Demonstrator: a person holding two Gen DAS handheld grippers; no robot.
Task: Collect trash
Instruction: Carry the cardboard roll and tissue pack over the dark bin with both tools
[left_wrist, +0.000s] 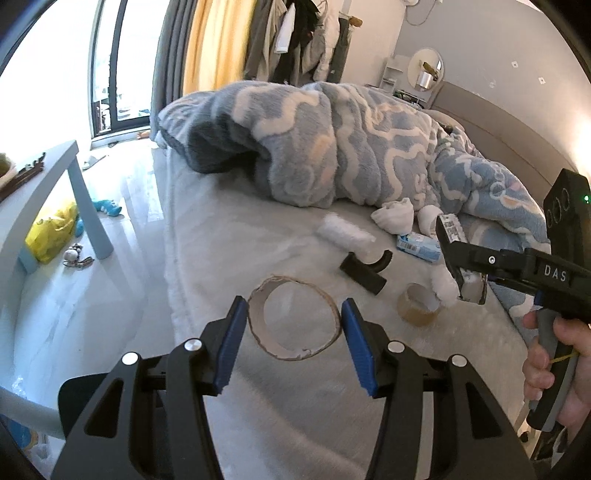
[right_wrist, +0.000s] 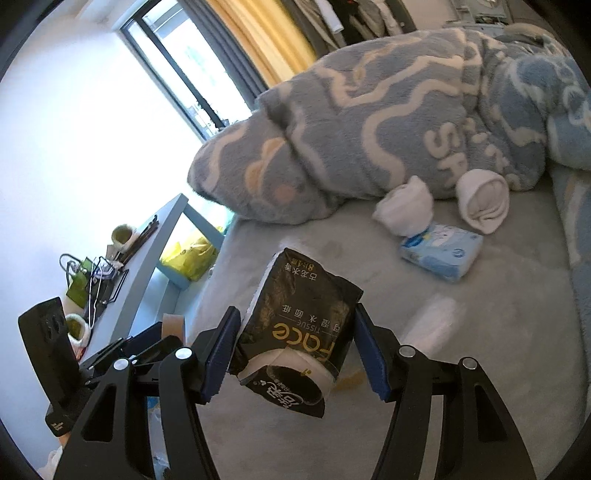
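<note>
In the left wrist view my left gripper (left_wrist: 293, 325) is shut on a thin brown cardboard ring (left_wrist: 258, 295), its blue pads (left_wrist: 232, 343) pressing the ring's two sides above the grey bed sheet (left_wrist: 229, 236). My right gripper (right_wrist: 295, 350) is shut on a black tissue pack (right_wrist: 295, 325) with gold lettering, held above the bed. The left wrist view shows that right gripper (left_wrist: 458, 258) at the right edge, with a hand (left_wrist: 554, 373) on its handle. On the sheet lie a brown tape roll (left_wrist: 419, 304), a white lint roller (left_wrist: 347, 232) with a black handle, and a blue-white tissue packet (right_wrist: 441, 254).
A blue-and-white fleece blanket (left_wrist: 332, 147) is heaped across the far side of the bed, with two rolled white socks (right_wrist: 404, 206) against it. A pale blue table (left_wrist: 48, 177) with clutter stands left of the bed. A yellow bag (left_wrist: 51, 232) and toys lie on the floor.
</note>
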